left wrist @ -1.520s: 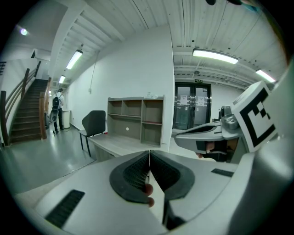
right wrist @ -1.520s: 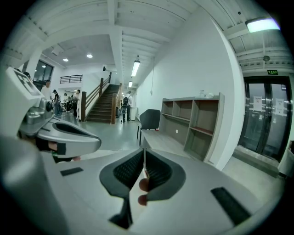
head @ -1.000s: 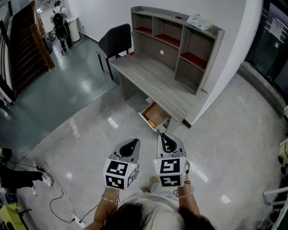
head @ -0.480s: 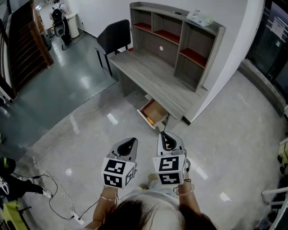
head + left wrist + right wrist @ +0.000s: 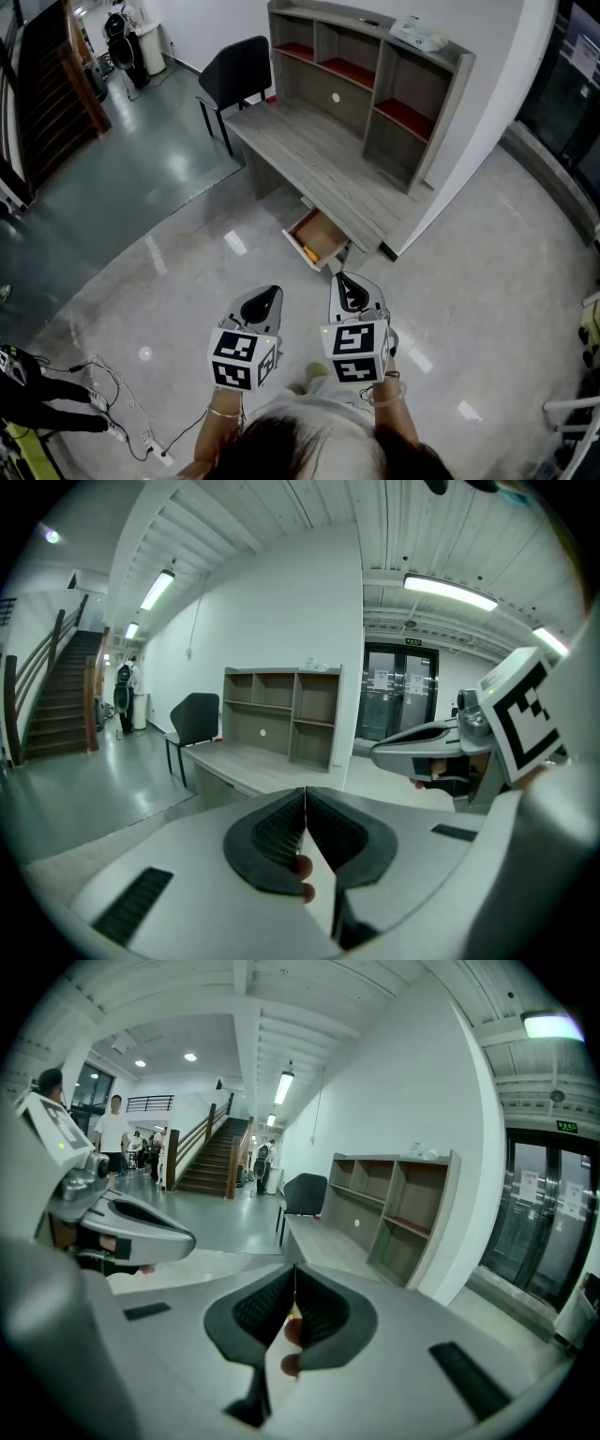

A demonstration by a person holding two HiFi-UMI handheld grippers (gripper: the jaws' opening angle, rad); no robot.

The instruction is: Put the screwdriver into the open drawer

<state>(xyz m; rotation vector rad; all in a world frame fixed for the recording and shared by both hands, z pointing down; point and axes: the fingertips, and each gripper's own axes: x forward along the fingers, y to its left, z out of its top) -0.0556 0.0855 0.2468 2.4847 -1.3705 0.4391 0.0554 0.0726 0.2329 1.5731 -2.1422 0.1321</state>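
Standing well back from the grey worktop [image 5: 319, 159], a person is holding the left gripper [image 5: 268, 294] and the right gripper [image 5: 343, 283] side by side, each with its fingers pressed together on nothing. The open drawer [image 5: 323, 234] is lying straight ahead, nearer the right gripper, and a small orange thing [image 5: 309, 253] inside is perhaps the screwdriver, too small to show its axis. No writing is reading clearly anywhere.
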